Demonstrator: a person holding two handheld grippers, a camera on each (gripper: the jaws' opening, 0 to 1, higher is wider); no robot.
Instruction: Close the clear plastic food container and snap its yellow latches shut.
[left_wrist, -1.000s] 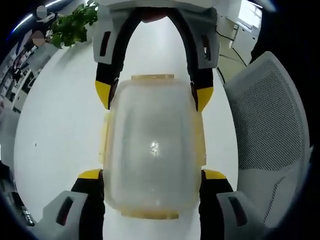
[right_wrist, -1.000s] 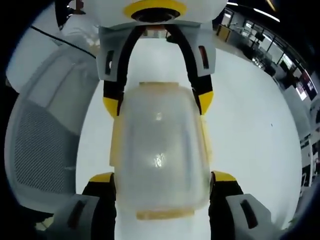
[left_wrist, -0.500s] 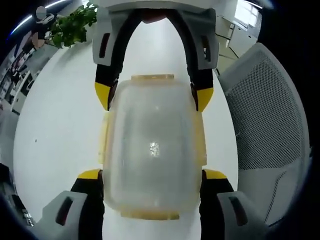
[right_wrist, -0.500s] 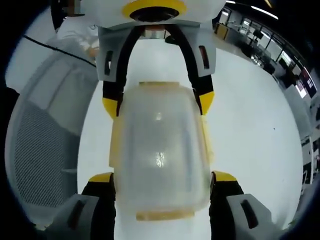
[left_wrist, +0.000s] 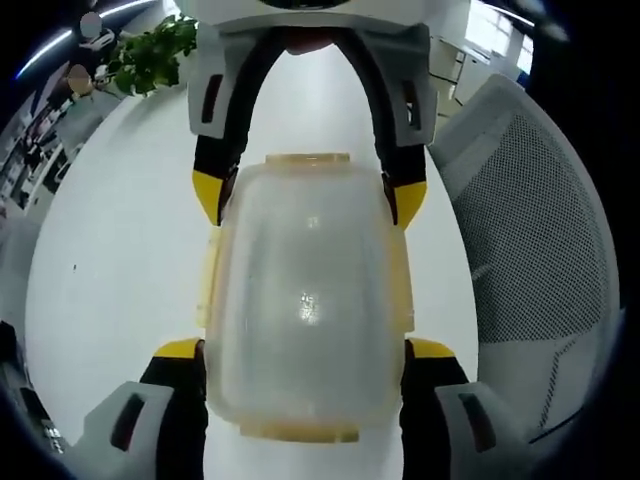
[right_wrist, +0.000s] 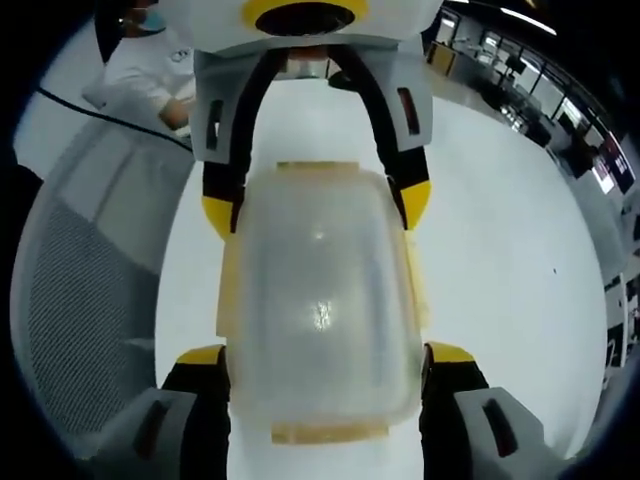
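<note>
Clear plastic food container sits lid-on on the white table, dead centre in the left gripper view, long axis running 12 to 6.

Left gripper: jaws spread about container width, yellow-tipped pads against the long sides near the 6 o'clock end. Looks like a clamp on the body, though real contact pressure can't be read. Right gripper comes in from 12 o'clock, facing it, jaws equally wide, tips bracketing the 12 o'clock end. The right gripper view mirrors this: own gripper at 6, the left one at 12.

Yellow latches: end tabs at 12 and 6, side flaps at 9 and 3. Can't tell which are snapped; the side flaps look slightly flared, so probably not all.

Step in hand, as I read it: squeezing the side latches in.
- Keep jaws square to the long sides and press on the latch flap itself, not the clear wall, which will flex.
- Squeeze both sides together so the box doesn't skate on the smooth table.
- Use one gripper as the anchor while the other presses.

Mesh office chair at 3 o'clock, potted plant at 10–11 o'clock; both well clear.
</note>
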